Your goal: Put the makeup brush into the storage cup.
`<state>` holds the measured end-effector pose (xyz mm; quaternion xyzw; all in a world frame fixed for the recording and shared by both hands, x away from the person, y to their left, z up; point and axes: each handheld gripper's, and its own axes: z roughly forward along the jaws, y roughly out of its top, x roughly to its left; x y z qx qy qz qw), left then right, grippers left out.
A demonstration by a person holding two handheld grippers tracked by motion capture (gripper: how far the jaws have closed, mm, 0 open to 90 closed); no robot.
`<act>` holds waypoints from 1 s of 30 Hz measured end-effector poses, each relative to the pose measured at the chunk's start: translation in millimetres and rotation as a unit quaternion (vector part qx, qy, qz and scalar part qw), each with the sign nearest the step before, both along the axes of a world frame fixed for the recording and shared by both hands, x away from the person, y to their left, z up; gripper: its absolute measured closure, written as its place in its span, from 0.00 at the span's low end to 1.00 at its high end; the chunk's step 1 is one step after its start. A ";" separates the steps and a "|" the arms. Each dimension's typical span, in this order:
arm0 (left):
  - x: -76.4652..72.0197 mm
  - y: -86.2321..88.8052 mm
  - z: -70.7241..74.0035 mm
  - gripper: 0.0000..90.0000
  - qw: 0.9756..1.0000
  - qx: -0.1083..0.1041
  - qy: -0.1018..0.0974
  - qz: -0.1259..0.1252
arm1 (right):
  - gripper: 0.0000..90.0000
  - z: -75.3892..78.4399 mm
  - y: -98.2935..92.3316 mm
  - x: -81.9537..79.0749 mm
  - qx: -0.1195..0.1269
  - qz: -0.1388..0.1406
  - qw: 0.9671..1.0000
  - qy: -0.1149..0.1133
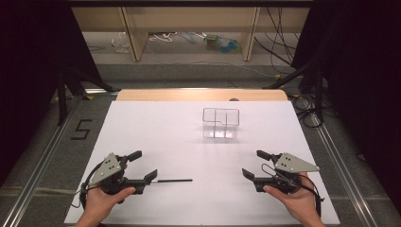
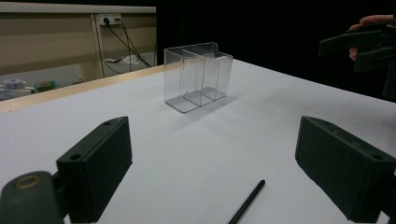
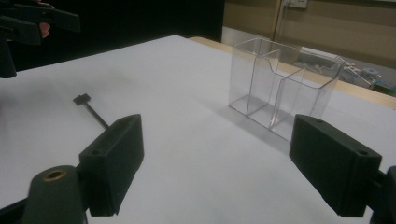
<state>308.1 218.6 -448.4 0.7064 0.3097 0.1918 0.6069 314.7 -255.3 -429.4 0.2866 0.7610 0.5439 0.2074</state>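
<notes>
A thin black rod [image 1: 172, 180] is seen lying flat on the smooth white table top [image 1: 156, 137], its slender straight shaft ending in a small squared head in the right gripper view. Just beside its near end, the left gripper [image 1: 138, 166] is held in a hand [image 1: 104, 201], its blocky matte black jaws spread wide apart with nothing between them. The right gripper [image 1: 254, 164] is likewise held with its jaws wide apart and empty, a grey three-cornered plate carried on top. Farther back, a clear plastic holder [image 1: 221, 123] is stood upright on the table, well apart from both grippers; thin transparent walls are seen dividing it into compartments, with one corner of its rim stepped down. A pale wooden edge [image 1: 201, 94] is shown along the far side of the table. A broad bare stretch of white surface is left between the rod, the holder and the two grippers.
</notes>
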 end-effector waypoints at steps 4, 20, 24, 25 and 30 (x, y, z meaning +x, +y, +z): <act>-0.8 1.0 0.9 0.12 1.000 0.002 -0.004 -0.001 | 0.21 0.8 0.7 -1.6 -0.005 -0.001 1.000 0.000; -1.1 -1.9 2.2 0.13 1.000 0.011 -0.002 -0.007 | 0.21 1.2 0.3 -1.1 -0.002 0.002 1.000 -0.001; 2.4 -3.7 6.7 0.15 0.999 0.035 -0.006 -0.013 | 0.21 1.5 0.3 -1.3 -0.004 -0.001 1.000 -0.002; 4.2 -4.7 8.1 0.15 0.999 0.045 -0.005 -0.019 | 0.21 1.4 0.3 -1.2 -0.004 -0.001 1.000 -0.001; 14.3 -13.1 13.5 0.17 0.995 0.085 0.006 -0.043 | 0.21 0.6 0.4 -0.1 0.001 0.000 1.000 -0.004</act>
